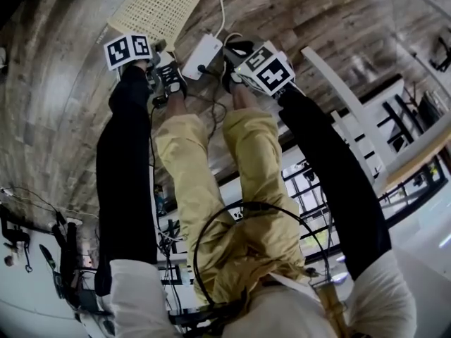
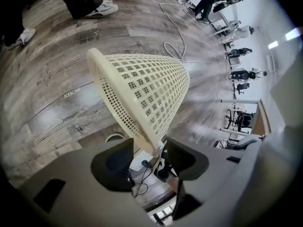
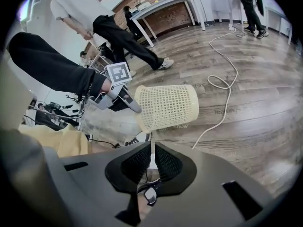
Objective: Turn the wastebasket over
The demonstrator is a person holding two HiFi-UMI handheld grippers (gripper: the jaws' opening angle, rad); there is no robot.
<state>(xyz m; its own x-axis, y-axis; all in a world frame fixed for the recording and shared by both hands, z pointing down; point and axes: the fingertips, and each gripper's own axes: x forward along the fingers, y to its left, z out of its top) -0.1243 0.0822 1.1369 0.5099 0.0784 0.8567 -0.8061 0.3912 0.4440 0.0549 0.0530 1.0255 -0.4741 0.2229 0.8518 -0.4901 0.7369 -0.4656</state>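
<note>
The cream lattice wastebasket (image 1: 162, 5) lies tipped on its side on the wood floor, its open mouth turned toward me. In the left gripper view the wastebasket (image 2: 147, 89) fills the middle, and its rim runs down between the jaws of my left gripper (image 2: 150, 152). Those jaws stand wide apart, with a gap between the pads and the rim. The right gripper view shows the wastebasket (image 3: 168, 105) with the left gripper (image 3: 134, 108) at its rim. My right gripper (image 3: 152, 160) hangs a little nearer to me, jaws nearly together with nothing between them.
A white power strip (image 1: 201, 56) and my black shoes (image 1: 173, 79) are on the floor just below the basket. A white cable (image 3: 222, 84) loops past the basket's base. A white table (image 1: 352, 111) stands at the right. Other people (image 3: 94, 18) stand behind.
</note>
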